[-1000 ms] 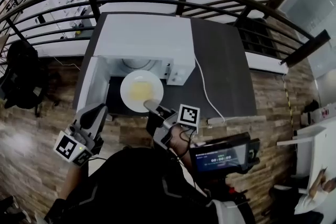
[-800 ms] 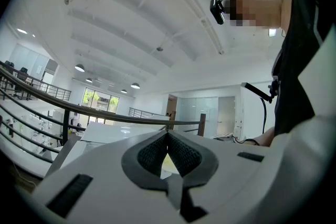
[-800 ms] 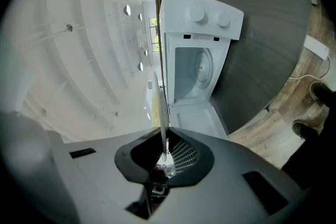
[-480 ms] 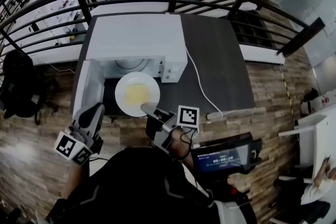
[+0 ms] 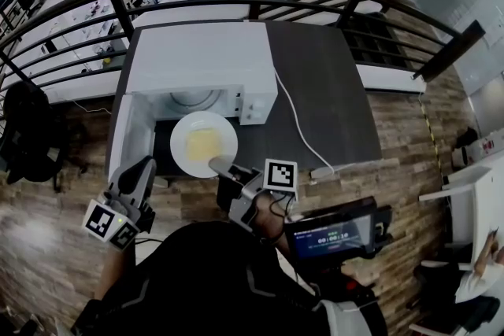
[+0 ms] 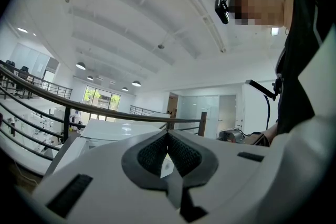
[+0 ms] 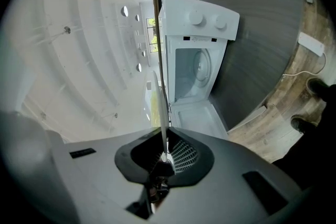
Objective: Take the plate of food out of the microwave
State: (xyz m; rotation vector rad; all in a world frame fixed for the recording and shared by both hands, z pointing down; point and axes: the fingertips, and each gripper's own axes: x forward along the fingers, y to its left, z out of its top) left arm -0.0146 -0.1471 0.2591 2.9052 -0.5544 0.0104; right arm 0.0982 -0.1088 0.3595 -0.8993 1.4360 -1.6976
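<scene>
Our right gripper (image 5: 224,167) pinches the near rim of the plate (image 5: 203,144), held just outside the microwave (image 5: 205,63). Our left gripper (image 5: 143,169) hangs closed, empty.

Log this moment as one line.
right gripper: shut on plate rim | plate: outside microwave, door open | left gripper: shut, empty
</scene>
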